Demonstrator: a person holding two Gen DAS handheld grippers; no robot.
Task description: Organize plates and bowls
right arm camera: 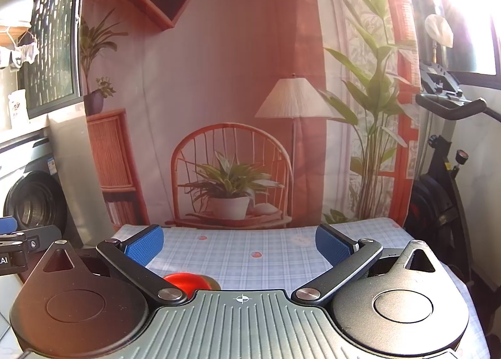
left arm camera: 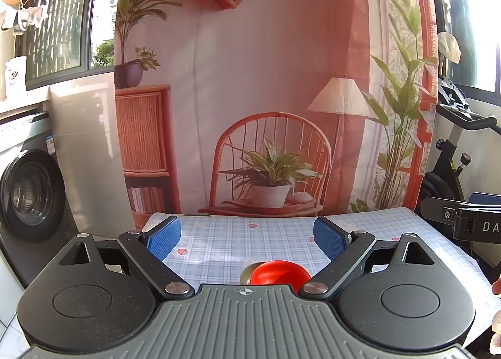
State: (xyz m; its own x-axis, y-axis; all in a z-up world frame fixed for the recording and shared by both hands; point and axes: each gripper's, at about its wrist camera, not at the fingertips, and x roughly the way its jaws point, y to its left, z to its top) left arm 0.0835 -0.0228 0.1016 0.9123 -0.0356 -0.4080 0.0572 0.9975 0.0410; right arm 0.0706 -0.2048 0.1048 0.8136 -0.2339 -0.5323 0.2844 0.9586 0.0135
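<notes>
A red bowl (left arm camera: 278,273) lies on the blue checked tablecloth (left arm camera: 250,243), close under my left gripper (left arm camera: 249,236), partly hidden by the gripper body. A pale dish edge (left arm camera: 246,274) shows just left of it. My left gripper is open and empty, held above the table. In the right wrist view the red bowl (right arm camera: 184,282) sits low left with a tan rim (right arm camera: 213,283) beside it. My right gripper (right arm camera: 239,244) is open and empty above the cloth (right arm camera: 250,255). The rest of the dishes are hidden below both grippers.
A printed backdrop (left arm camera: 266,92) hangs behind the table's far edge. A washing machine (left arm camera: 28,189) stands at left, an exercise bike (right arm camera: 444,189) at right. The other gripper's body (left arm camera: 469,221) shows at the right edge.
</notes>
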